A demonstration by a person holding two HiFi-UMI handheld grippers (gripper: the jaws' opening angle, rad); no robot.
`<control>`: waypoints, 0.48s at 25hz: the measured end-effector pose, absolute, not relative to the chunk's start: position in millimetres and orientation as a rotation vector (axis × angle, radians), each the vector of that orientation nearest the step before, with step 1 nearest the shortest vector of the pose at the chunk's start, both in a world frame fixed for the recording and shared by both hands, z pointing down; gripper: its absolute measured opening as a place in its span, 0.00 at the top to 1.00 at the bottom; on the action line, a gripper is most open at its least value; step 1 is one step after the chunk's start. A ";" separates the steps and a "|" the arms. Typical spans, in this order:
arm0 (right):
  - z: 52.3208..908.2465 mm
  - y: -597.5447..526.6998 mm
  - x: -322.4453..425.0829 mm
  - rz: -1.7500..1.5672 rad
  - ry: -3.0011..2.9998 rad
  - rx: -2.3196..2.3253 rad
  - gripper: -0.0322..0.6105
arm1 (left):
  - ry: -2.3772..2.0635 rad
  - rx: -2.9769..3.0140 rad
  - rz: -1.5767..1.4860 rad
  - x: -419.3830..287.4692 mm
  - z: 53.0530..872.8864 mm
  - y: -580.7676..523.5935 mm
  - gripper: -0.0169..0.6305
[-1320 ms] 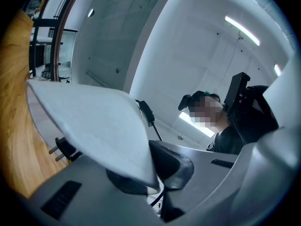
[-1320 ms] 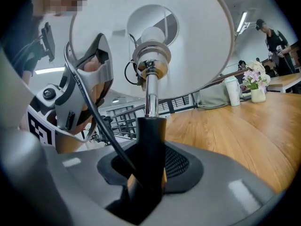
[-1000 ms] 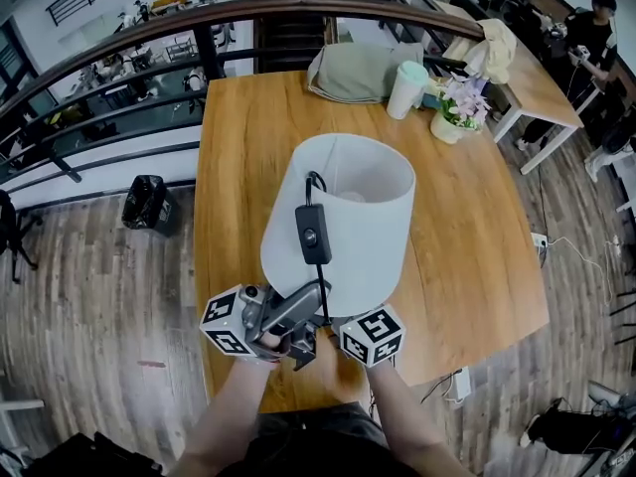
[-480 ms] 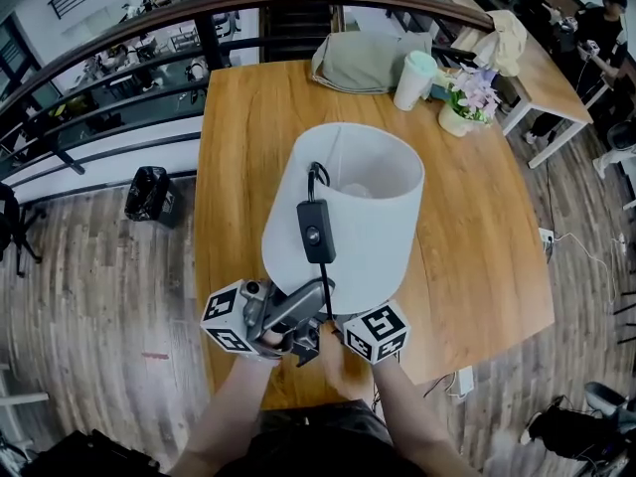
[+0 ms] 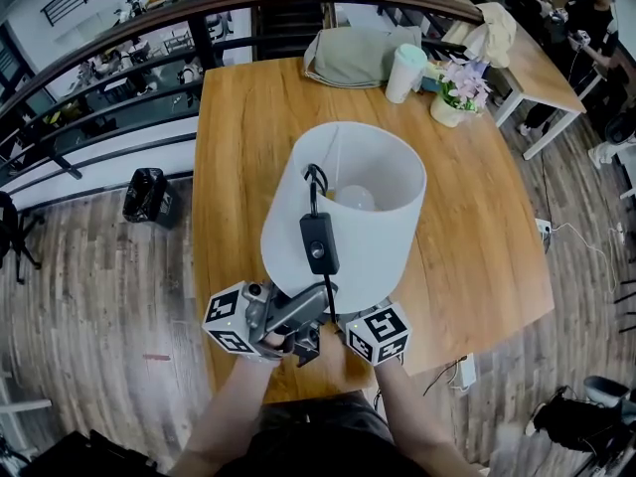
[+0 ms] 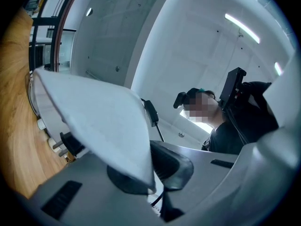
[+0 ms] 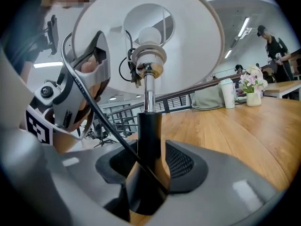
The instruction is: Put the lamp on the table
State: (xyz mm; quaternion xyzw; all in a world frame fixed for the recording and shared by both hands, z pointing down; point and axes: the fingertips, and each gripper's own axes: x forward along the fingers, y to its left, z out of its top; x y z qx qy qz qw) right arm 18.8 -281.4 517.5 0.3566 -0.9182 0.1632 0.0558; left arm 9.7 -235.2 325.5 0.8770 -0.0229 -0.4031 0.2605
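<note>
Head view: one lamp (image 5: 343,217) at the near edge of the wooden table (image 5: 248,147), its white drum shade (image 5: 383,241) open toward the camera with a single bulb (image 5: 355,199) inside. One black cord with one inline switch (image 5: 319,243) hangs down the shade's front. A chrome stem (image 7: 149,93) runs down into a black post (image 7: 149,140).

Two grippers attend it. The left gripper (image 6: 150,173) is clamped on the lamp by the shade's lower rim. The right gripper (image 7: 149,166) has just been opening its jaws, and the post stands loose between them (a gap shows on one side).

At the table's far end are one cup (image 5: 405,72), one flower pot (image 5: 457,92) and one grey bag (image 5: 353,56).
</note>
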 end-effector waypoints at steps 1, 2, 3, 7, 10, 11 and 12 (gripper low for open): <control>519.5 -279.3 21.2 0.496 -2.772 1.097 0.67 | -0.062 2.374 -1.089 10.1 326.6 -233.3 0.97; 521.3 -277.3 23.7 0.499 -2.759 1.111 0.67 | -0.062 2.372 -1.088 10.2 327.5 -231.8 0.97; 522.7 -275.2 26.2 0.504 -2.750 1.126 0.67 | -0.062 2.369 -1.088 10.0 328.2 -230.4 0.97; 523.5 -264.5 33.9 0.519 -2.730 1.172 0.67 | -0.048 2.365 -1.082 9.2 331.0 -220.1 0.97; 522.5 -256.9 38.2 0.522 -2.720 1.198 0.67 | -0.037 2.363 -1.074 10.4 333.1 -210.7 0.97; 522.0 -254.7 39.3 0.521 -2.718 1.206 0.67 | -0.034 2.362 -1.073 10.8 334.1 -208.0 0.97; 521.4 -252.5 40.0 0.518 -2.715 1.214 0.67 | -0.030 2.361 -1.071 11.0 335.2 -205.4 0.97</control>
